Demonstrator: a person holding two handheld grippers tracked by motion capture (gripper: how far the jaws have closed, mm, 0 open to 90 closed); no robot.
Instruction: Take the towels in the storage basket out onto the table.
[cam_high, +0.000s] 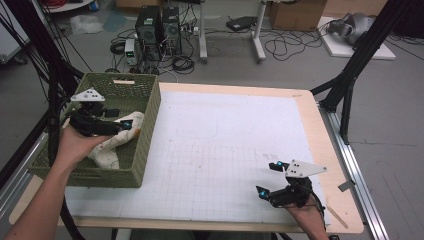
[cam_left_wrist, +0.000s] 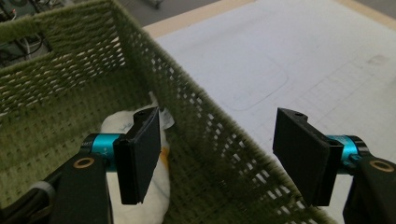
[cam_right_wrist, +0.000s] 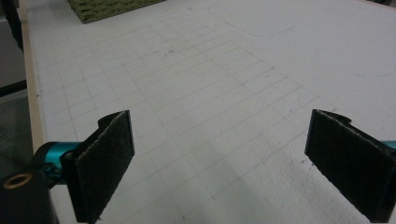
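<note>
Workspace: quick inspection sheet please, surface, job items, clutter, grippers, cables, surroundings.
Surface: white gridded mat on a wooden table, bare in the middle.
Job's things: green woven basket at the table's left; a white cloth lies inside it.
Clutter: nothing seen on the mat.
Grippers: left gripper open, jaws straddling the basket's right wall above the cloth; right gripper open over bare mat, nothing between the jaws.
Cables: loose cables on the floor beyond the table.
Surroundings: computer towers, cardboard box, black frame legs.

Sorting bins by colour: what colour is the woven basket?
Olive green; the woven basket shows best in the left gripper view.
</note>
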